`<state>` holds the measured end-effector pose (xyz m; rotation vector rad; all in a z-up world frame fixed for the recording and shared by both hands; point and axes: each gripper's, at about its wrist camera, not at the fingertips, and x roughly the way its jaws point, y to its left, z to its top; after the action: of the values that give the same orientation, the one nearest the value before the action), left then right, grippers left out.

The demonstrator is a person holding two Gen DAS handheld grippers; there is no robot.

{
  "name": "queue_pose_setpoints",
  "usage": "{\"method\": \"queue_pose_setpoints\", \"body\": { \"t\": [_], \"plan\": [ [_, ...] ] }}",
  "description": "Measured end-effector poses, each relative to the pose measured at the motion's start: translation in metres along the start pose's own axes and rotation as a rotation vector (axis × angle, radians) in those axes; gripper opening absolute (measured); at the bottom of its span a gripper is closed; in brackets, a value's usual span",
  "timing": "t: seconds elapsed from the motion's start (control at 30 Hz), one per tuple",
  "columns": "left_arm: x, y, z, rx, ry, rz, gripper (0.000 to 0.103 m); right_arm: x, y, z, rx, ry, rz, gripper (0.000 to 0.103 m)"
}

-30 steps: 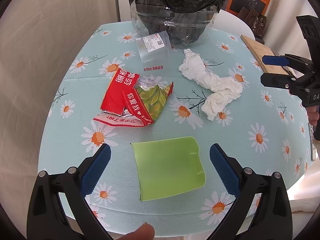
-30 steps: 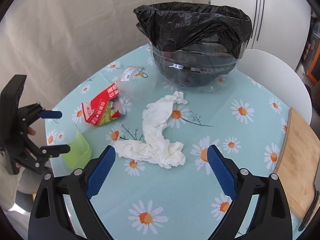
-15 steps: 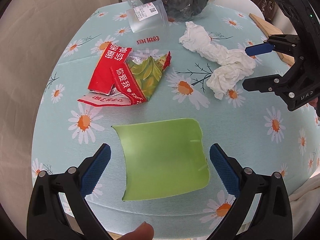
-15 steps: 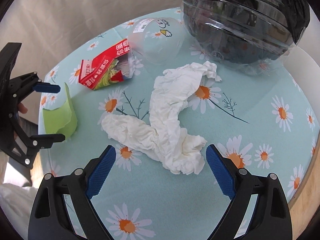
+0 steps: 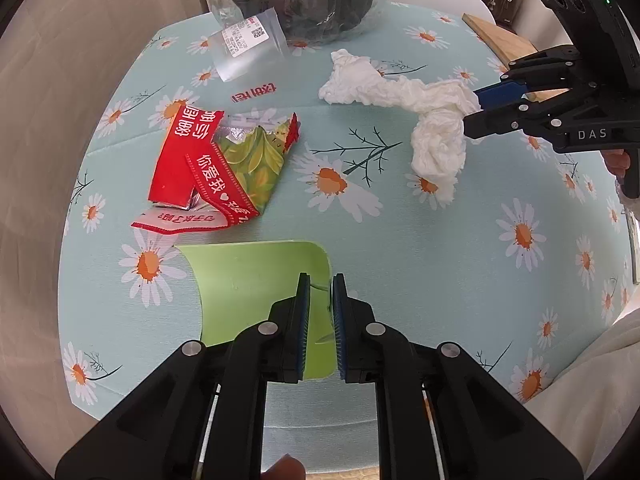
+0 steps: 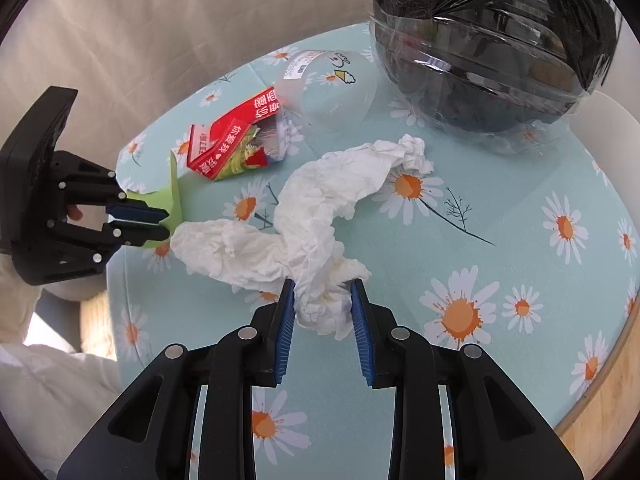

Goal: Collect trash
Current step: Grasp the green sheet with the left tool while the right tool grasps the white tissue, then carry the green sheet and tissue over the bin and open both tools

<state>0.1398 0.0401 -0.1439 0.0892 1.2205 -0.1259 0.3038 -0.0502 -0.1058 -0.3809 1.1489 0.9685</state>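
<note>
At the top of the frame a clear bin (image 6: 492, 92) lined with a black bag (image 6: 516, 4) stands on the daisy-print surface (image 5: 460, 280); its contents cannot be made out. A clear cup (image 6: 332, 92) lies beside it, next to a red wrapper (image 5: 208, 164). The left claw (image 5: 318, 288) is closing, clenched on a green card (image 5: 256, 280) (lower centre). The right claw (image 6: 323, 294) is closing around the crumpled tissue (image 6: 320, 216), which lies between its pads.

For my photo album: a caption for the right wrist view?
Right claw closing around crumpled white tissue on the daisy tablecloth.
</note>
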Motion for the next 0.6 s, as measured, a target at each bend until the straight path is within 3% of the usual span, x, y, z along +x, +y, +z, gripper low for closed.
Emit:
{"method": "queue_pose_setpoints", "body": {
  "t": [0.23, 0.6],
  "plan": [
    [-0.017, 0.001, -0.005, 0.033, -0.022, -0.034, 0.011, -0.036, 0.005, -0.022, 0.076, -0.080, -0.033, 0.026],
    [-0.060, 0.006, -0.009, 0.090, -0.087, 0.025, 0.011, -0.094, 0.014, -0.066, 0.216, -0.225, -0.093, 0.026]
  ]
}}
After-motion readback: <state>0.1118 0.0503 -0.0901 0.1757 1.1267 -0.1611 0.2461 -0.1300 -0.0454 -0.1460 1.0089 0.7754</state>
